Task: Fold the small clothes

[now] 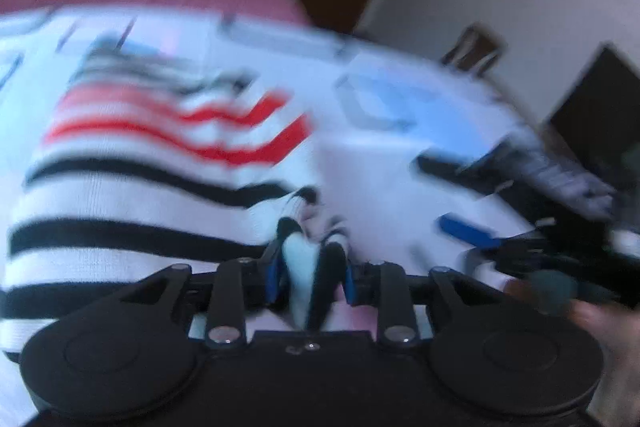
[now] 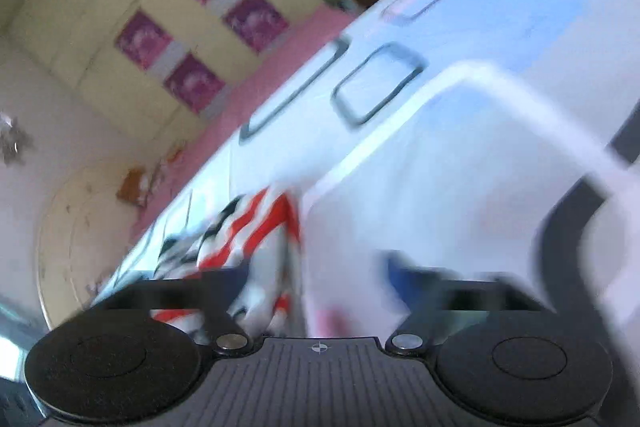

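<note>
Striped garment [image 1: 152, 163], white with black and red bands, lies on the pale patterned bedspread [image 1: 384, 163], spread up and to the left of the left gripper [image 1: 308, 267]. Stripes run crosswise to that gripper's fingers. Left jaws narrow, a bunch of white-and-black fabric pinched between the blue pads. From the right wrist view, the garment sits to the left of the right gripper [image 2: 316, 283]; its jaws stand wide apart, nothing between them. Left hand judged nearer; both views are heavily blurred.
</note>
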The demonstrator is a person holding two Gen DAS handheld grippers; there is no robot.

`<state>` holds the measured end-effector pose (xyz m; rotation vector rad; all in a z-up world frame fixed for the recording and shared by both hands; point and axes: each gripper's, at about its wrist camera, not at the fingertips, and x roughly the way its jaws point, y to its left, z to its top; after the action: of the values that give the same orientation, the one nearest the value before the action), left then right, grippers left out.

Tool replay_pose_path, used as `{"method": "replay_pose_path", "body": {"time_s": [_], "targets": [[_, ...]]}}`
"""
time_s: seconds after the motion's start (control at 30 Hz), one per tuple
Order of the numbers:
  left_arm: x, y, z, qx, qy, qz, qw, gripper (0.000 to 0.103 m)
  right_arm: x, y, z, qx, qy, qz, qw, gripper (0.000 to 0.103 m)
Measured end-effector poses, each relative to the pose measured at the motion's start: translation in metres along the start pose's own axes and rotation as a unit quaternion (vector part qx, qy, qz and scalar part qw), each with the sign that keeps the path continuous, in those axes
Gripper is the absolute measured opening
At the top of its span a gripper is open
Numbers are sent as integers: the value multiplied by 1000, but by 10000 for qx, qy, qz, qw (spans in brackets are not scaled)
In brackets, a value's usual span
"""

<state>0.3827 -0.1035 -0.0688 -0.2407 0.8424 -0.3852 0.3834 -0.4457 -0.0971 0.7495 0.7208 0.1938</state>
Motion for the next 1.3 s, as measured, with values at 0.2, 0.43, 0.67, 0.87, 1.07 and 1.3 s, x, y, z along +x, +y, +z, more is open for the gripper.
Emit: {"method": "replay_pose_path", "body": {"time_s": [0.2,0.43,0.67,0.87,1.07,1.3], "targets": [[-44,71,31,-181,-514,725,9959,24,12,13,-1,-289,679,627,9953,52],[-31,111,16,-182,150,871,9959,24,26,43,-26,-576,1321,527,9882,53],[-27,119,9,38,124,630,9979,26,19,66,-28,-741,1220,-27,9898,68],[-34,123,7,198,134,386,9990,26,30,83,-34,-637,1328,-166,9890,71],[-38,134,9,192,130,94,9997,24,42,80,-46,-436,1266,-492,9898,26],[-40,151,10,263,159,-123,9995,18,34,25,-77,765,886,270,9928,19]]}}
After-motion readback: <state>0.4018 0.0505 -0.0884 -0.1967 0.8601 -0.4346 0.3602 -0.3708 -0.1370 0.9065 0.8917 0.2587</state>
